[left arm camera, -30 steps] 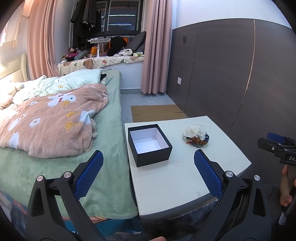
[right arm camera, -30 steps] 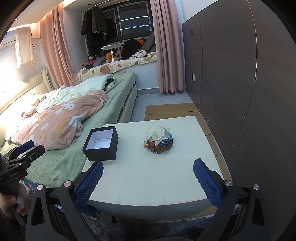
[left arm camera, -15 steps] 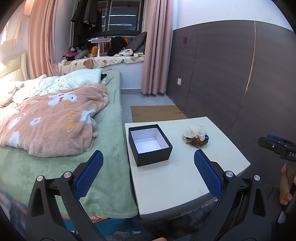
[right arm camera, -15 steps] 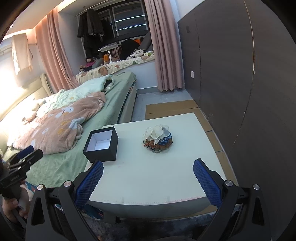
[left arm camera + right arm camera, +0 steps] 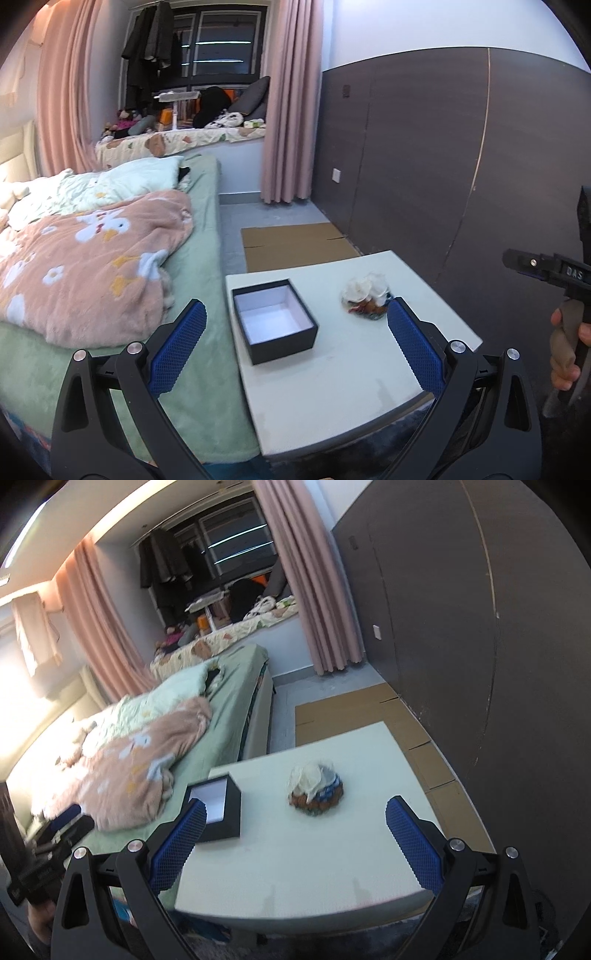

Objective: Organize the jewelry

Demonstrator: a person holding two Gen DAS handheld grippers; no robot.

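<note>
An open black box (image 5: 275, 325) with a white lining stands on the left part of a white table (image 5: 332, 387). To its right lies a pile of jewelry (image 5: 367, 298), white pieces over brown and blue beads. The right wrist view shows the same box (image 5: 218, 806) and jewelry pile (image 5: 316, 788) on the table (image 5: 314, 867). My left gripper (image 5: 295, 347) hangs open above the table's near side, nothing between its blue pads. My right gripper (image 5: 295, 845) is open too, short of the pile. Each view catches the other gripper at its edge, held by a hand.
A bed (image 5: 110, 266) with a pink flowered blanket (image 5: 92, 258) runs along the table's left side. Flattened cardboard (image 5: 295, 243) lies on the floor behind the table. A dark panelled wall (image 5: 443, 166) closes the right side. Pink curtains (image 5: 291, 103) hang by the window seat.
The left gripper has tipped and edged forward, its right pad now overlapping the pile's edge in view. The right gripper has tilted and moved closer to the table. Both stay open.
</note>
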